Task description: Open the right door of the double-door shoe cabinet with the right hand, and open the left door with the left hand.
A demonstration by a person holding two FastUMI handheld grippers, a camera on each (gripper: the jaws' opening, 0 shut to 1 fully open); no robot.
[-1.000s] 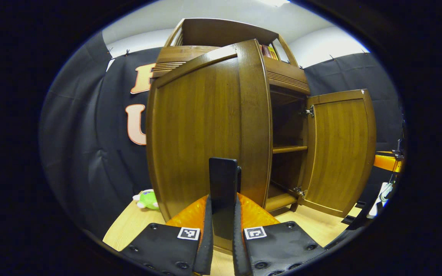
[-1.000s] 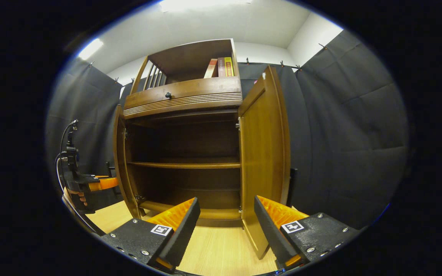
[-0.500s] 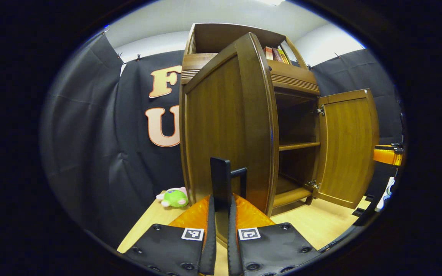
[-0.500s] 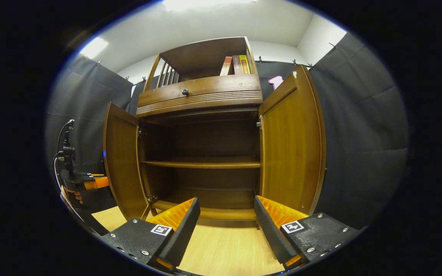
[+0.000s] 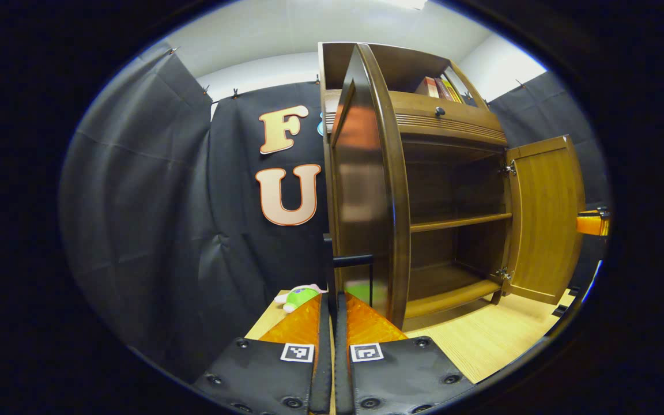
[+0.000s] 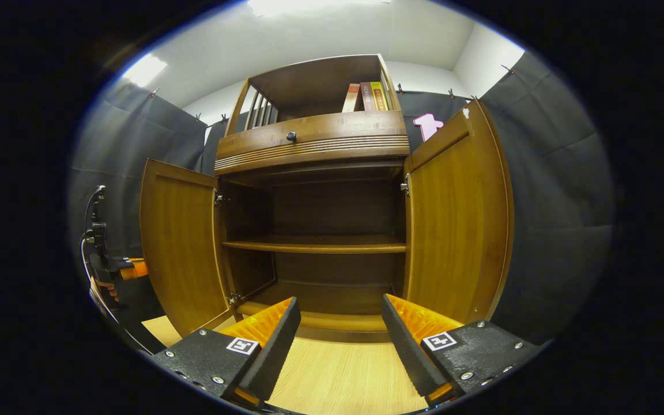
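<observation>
The wooden shoe cabinet (image 6: 314, 144) stands with both doors swung out. In the left gripper view the left door (image 5: 366, 190) is seen almost edge-on, and my left gripper (image 5: 332, 297) is shut on its black handle (image 5: 352, 260). The right door (image 5: 545, 219) hangs open at the far side. In the right gripper view my right gripper (image 6: 340, 308) is open and holds nothing, low in front of the cabinet's bare shelves (image 6: 314, 246), between the left door (image 6: 182, 248) and the right door (image 6: 459, 225). A hand with the other gripper (image 6: 114, 271) shows behind the left door.
A green plush toy (image 5: 300, 297) lies on the wooden floor (image 6: 338, 374) to the left of the cabinet. Books (image 6: 366, 97) stand on the top shelf above a drawer with a dark knob (image 6: 291, 136). Black cloth walls close in on both sides.
The left door has swung further out with my left gripper on its handle. The right gripper stayed open and shifted away from the right door, which now faces it broadside.
</observation>
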